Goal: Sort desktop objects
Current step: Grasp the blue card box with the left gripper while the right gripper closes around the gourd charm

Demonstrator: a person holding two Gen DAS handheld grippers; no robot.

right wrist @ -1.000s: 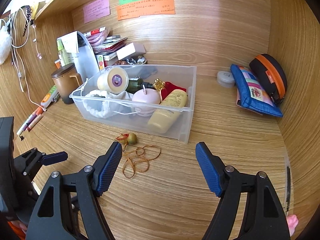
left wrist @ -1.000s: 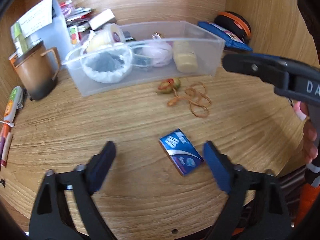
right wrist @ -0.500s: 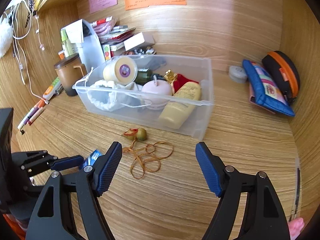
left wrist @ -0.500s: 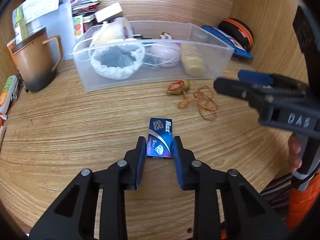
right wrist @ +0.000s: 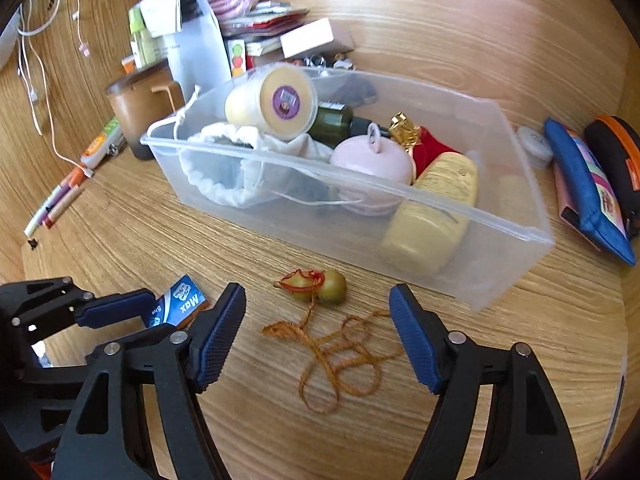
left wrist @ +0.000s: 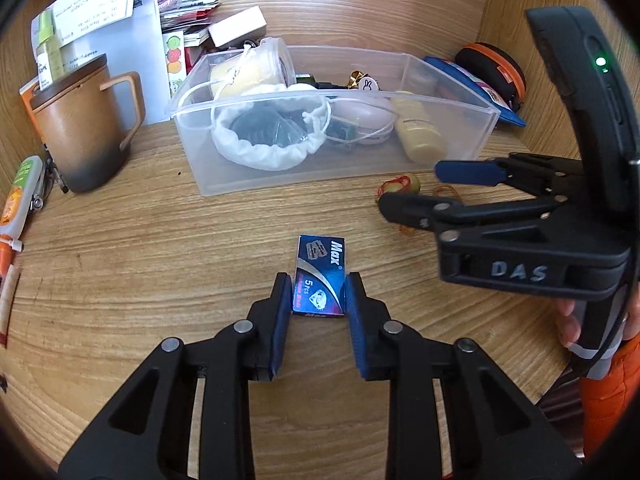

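My left gripper (left wrist: 318, 294) is shut on a small blue "Max" box (left wrist: 320, 274) that lies on the wooden desk; the box also shows in the right wrist view (right wrist: 178, 308). My right gripper (right wrist: 318, 322) is open and hangs over a gourd charm (right wrist: 320, 285) with a tangled orange cord (right wrist: 340, 360). In the left wrist view the right gripper (left wrist: 408, 190) hides most of the cord beside the charm (left wrist: 402, 186). A clear plastic bin (right wrist: 500, 260) behind holds a white pouch, a jar, a pink case and a yellow bottle.
A brown mug (left wrist: 80, 136) stands left of the bin (left wrist: 240, 184). Pens and a tube (left wrist: 20, 196) lie at the left edge. A blue pouch (right wrist: 588, 192) and a black-orange case (right wrist: 618, 152) sit at the right wall. Papers and boxes (right wrist: 256, 32) pile behind.
My left gripper closed on the blue box, turning it straight, and holds it. My right gripper moved forward and down over the gourd charm and cord, still open.
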